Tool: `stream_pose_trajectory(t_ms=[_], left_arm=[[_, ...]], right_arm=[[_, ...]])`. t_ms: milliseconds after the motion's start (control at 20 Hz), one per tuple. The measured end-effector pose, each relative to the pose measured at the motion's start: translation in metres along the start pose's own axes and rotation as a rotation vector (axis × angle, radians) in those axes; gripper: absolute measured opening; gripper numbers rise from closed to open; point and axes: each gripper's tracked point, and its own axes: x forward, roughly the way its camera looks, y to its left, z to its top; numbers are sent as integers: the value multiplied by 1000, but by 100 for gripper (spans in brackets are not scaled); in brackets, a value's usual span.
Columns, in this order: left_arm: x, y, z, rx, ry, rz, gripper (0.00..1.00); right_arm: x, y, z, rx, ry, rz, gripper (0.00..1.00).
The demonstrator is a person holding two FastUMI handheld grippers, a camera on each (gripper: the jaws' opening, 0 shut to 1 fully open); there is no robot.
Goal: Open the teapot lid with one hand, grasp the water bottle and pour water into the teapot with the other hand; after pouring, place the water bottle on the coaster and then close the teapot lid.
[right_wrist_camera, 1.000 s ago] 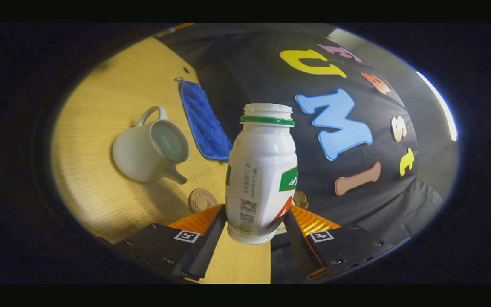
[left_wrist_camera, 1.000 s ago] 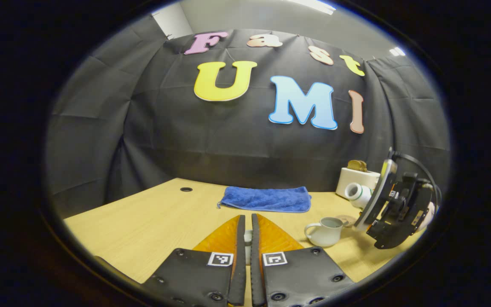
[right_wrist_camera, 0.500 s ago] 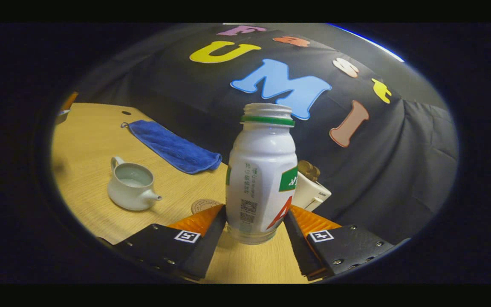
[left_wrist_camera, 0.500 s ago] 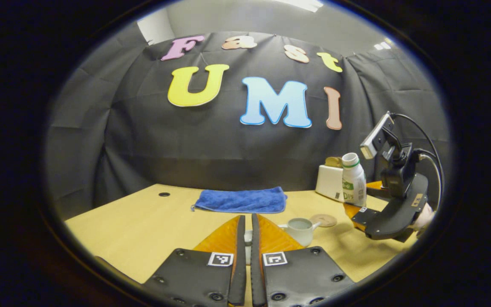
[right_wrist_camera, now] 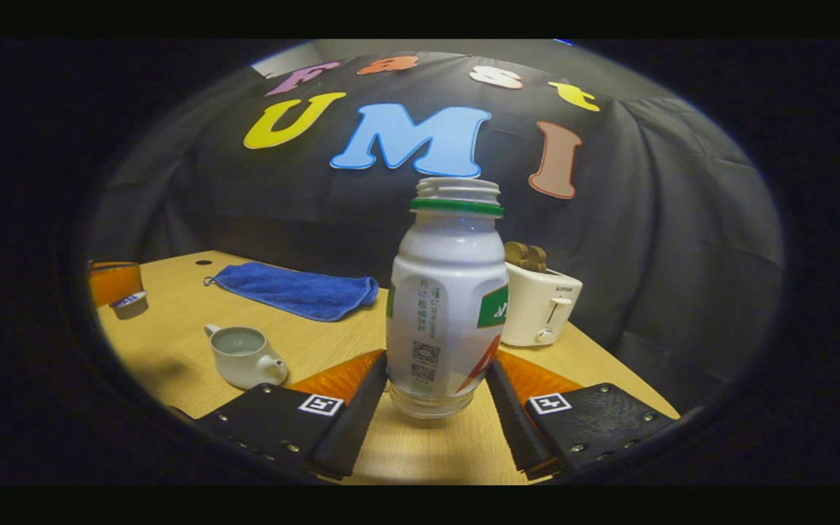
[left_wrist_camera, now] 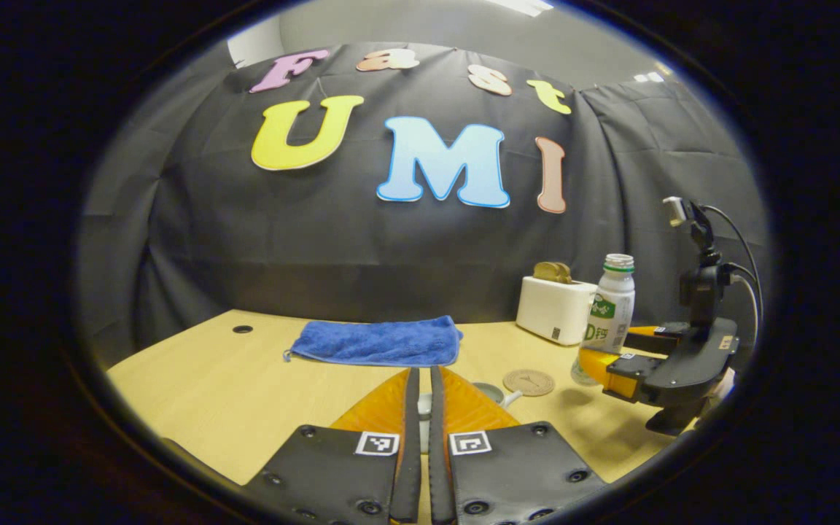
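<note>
While right gripper (right_wrist_camera: 438,362) is clamping the upright water bottle (right_wrist_camera: 449,292) just beside the coaster (left_wrist_camera: 529,382), left gripper (left_wrist_camera: 420,394) is pinching the lid (right_wrist_camera: 130,305). Teapot (right_wrist_camera: 245,356) is sitting open, fitting pre-pour or post-pour.

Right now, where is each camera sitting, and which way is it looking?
Left gripper view: rides the left tongs, low over the table, facing the towel and back wall; its own fingers show, shut on the lid.
Right gripper view: rides the right tongs, looking along the upright bottle they squeeze, teapot to its left.
Both show the towel, toaster, bottle and teapot.
</note>
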Motion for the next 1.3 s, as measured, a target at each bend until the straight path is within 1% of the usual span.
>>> stream_pose_trajectory(t_ms=[50,100,150,300,350,400,600,650,700,900,1000,1050,1100,1150,1200,1250,1300], left_arm=[[9,-4,-2,1,5,-5,15],[16,-9,-4,6,11,-9,11],[24,-14,-5,14,18,-13,11],[46,-27,-11,44,30,-19,11],[54,-32,-13,50,35,-24,14],[60,-37,-16,57,41,-28,15],[79,-48,-27,85,56,-35,15],[83,-51,-27,86,55,-40,7],[86,-54,-29,86,54,-46,15],[95,-60,-39,108,64,-45,15],[97,-58,-44,103,77,-40,15],[98,-57,-46,96,83,-37,14],[100,-56,-49,86,88,-40,11],[99,-56,-49,77,90,-44,15],[99,-56,-48,80,84,-44,11],[98,-56,-48,84,82,-43,11],[97,-56,-49,85,77,-42,15]], right_arm=[[1,-1,1,23,-6,4,78],[1,-3,1,40,-10,7,78],[2,-3,0,56,-13,9,78],[7,-11,-3,70,-7,8,78],[6,-12,-3,69,-9,7,78],[4,-14,-3,72,-9,5,78],[2,-21,-9,94,0,0,78],[2,-22,-10,92,2,-4,77],[2,-23,-8,93,0,-2,78],[1,-24,-8,94,5,-4,78],[-1,-24,-9,97,7,-6,78],[-2,-23,-9,95,7,-4,77],[-3,-24,-9,93,9,-5,78],[-3,-24,-10,93,11,-5,78],[-3,-24,-10,95,13,-4,78],[-3,-22,-11,97,16,-3,78],[-2,-22,-11,95,20,-1,78]])
